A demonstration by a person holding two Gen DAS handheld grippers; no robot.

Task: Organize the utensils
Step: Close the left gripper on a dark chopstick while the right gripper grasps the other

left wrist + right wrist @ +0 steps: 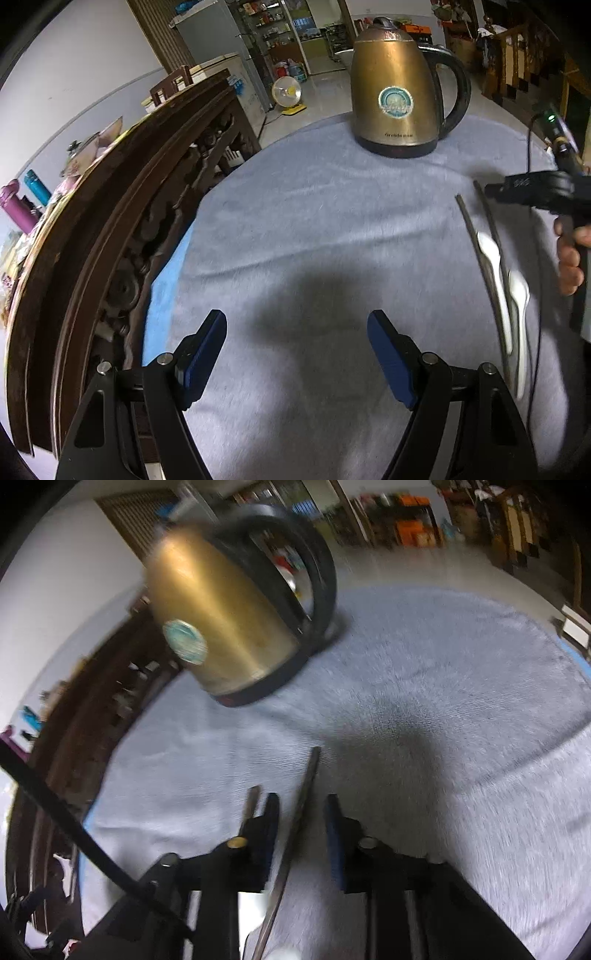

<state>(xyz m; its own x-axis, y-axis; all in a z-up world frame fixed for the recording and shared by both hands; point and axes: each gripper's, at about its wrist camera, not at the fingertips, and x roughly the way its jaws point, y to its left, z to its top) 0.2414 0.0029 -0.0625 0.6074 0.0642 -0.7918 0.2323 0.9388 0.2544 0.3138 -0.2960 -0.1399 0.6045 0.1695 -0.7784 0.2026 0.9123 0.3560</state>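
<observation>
The step in hand is the pick-up of a chopstick. The right claw [301, 812] points down at the grey cloth [424, 686] with one dark chopstick [308, 779] running up between its two blue pads; a visible gap remains on each side of the stick, so the jaws stand narrow but do not yet pinch it. A second chopstick [252, 801] lies just outside the left finger. The right wrist view is smeared, so finer contact cannot be judged.

The left claw [297, 354] hangs wide apart over bare cloth and holds nothing. Off to its right lie the two chopsticks [476, 251] and two white spoons [495, 280], side by side and partly overlapping; the brass kettle [397, 92] stands well ahead of it.

Next, I judge, the right jaws need to squeeze fully onto the stick before any lift, staying square to it so the thin rod does not roll out or drag its neighbour.
</observation>
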